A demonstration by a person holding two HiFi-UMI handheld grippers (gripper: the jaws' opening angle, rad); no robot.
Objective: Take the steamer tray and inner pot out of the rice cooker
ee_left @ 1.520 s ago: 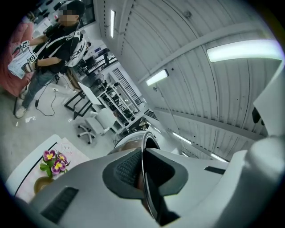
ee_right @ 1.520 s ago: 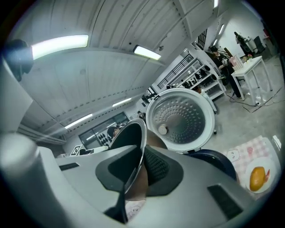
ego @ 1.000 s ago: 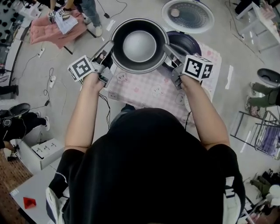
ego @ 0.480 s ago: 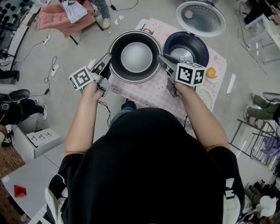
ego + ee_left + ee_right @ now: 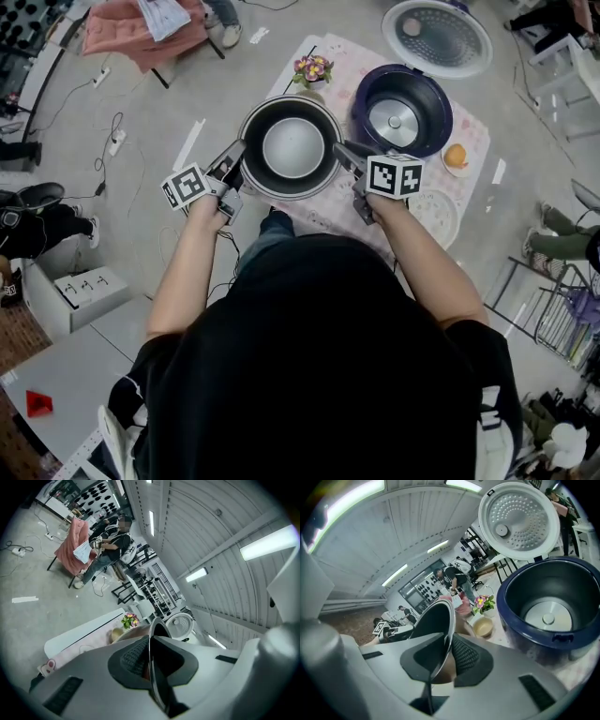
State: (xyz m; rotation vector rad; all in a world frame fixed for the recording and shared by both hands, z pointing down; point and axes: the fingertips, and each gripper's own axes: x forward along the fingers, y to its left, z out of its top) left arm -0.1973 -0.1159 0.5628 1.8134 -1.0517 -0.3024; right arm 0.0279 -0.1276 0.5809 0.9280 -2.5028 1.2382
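Rice cooker (image 5: 367,98): stands on the far right of the table (image 5: 328,202), at 2 o'clock from the pot, with its lid (image 5: 436,37) swung up. In the right gripper view the well (image 5: 513,616) is bare down to the heating plate, so both things are judged to be out of it.
Inner pot (image 5: 293,147): out of the cooker and held level over the near left of the pink cloth, mouth up and empty. I cannot tell whether its base touches the cloth.
Steamer tray: not in the cooker and not in the pot. A pale round dish (image 5: 436,214) at 5 o'clock from the cooker, half hidden by the right forearm, may be it. I cannot tell.
Left gripper (image 5: 234,164): nearly pressed together, pinching the pot's thin rim at 9 o'clock. The left gripper view shows the rim edge-on between the ribbed pads (image 5: 136,660).
Right gripper (image 5: 343,156): likewise nipped onto the rim at 3 o'clock, with one pad inside the wall and one outside (image 5: 464,656).
Left to do: by my judgement only setting the pot down and letting go.
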